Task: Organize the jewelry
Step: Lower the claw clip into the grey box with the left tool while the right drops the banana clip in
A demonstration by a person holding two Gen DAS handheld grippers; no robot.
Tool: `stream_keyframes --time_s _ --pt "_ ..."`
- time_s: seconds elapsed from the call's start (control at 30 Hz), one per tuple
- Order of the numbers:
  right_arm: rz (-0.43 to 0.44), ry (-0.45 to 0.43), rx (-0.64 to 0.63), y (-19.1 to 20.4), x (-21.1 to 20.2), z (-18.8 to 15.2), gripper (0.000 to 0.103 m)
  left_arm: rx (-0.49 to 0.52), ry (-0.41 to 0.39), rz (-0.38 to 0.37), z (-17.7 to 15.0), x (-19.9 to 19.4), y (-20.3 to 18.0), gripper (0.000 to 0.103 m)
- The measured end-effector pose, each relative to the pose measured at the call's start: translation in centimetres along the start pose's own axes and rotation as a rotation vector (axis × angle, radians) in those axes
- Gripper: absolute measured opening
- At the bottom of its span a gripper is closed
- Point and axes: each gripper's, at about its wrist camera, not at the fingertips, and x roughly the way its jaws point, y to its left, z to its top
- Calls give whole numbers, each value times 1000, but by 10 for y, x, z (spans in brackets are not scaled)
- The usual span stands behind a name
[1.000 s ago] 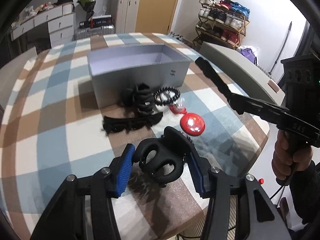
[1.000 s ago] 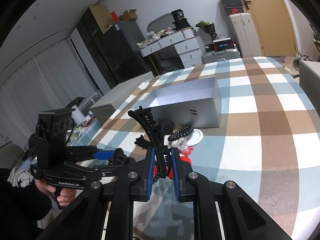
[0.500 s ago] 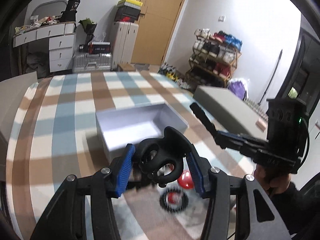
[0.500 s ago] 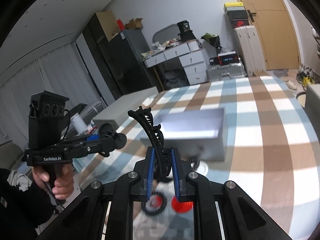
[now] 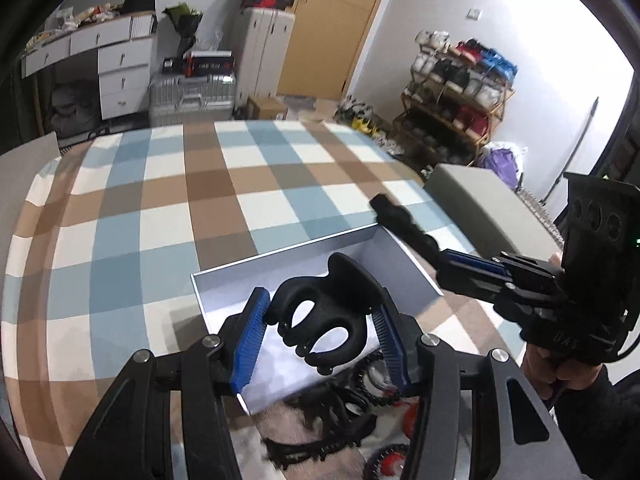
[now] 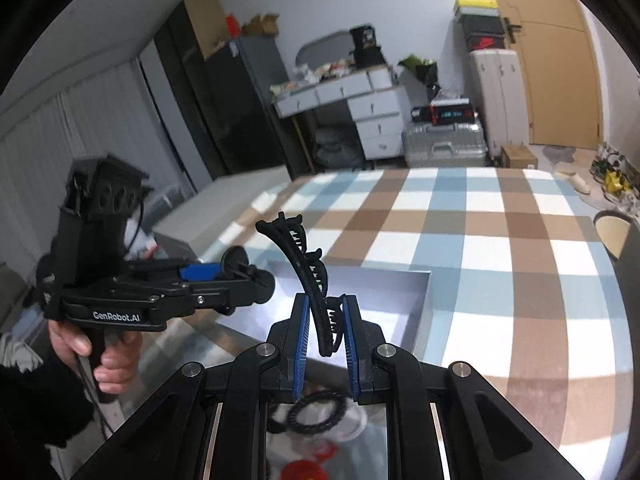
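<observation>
Black claw hair clip [image 5: 326, 320] clamped between the blue pads of the left tool [image 5: 320, 340], raised above the open grey box [image 5: 280, 268], likely for dropping in. Long curved toothed clip [image 6: 308, 280] pinched upright in the nearly closed right tool [image 6: 325, 336], also over the box [image 6: 420, 300]. Left view alone: dark leftover pieces [image 5: 320, 424] below on the checked worktop [image 5: 168, 208]. Right view alone: beaded bracelet [image 6: 316, 412].

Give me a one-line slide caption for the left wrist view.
Left claw holds a black hair clip over the open grey box on a checked tablecloth.
</observation>
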Motion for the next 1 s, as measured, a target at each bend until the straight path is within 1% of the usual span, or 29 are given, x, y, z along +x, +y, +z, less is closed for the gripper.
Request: stream_keyframes --time_s 0.03,0.13,0.23,0.33,0.57,0.67,0.73,0.8,0.9,0.93,0.97,1.0 --pt "1 31 -8 -2 9 0 16 -1 12 -4 1 2 0 47" --pt "12 78 -40 -3 22 -3 16 8 36 -2 2 7 0 47" --pt "-14 100 -84 1 32 -7 16 16 52 16 2 11 0 47" --pt "-3 113 -60 -4 38 -7 16 2 61 14 0 11 3 47" --pt "-31 150 -51 -5 50 -7 16 -2 87 16 1 20 6 47" --pt "-38 161 -46 -4 54 -7 18 -2 95 18 1 22 6 47" --pt "-51 161 -46 -2 54 -7 18 -2 87 16 2 20 6 47" --pt "-52 157 -50 1 52 -8 18 -24 93 -3 3 20 9 47" --pt "-59 131 -46 3 45 -7 18 -37 99 -13 4 19 11 47" --pt "-71 113 -39 3 40 -7 19 -33 98 -8 3 18 10 50" --pt "-85 102 -29 3 36 -7 20 -29 97 9 3 17 9 55" --pt "-98 98 -20 2 35 -7 24 -23 83 35 2 15 8 57"
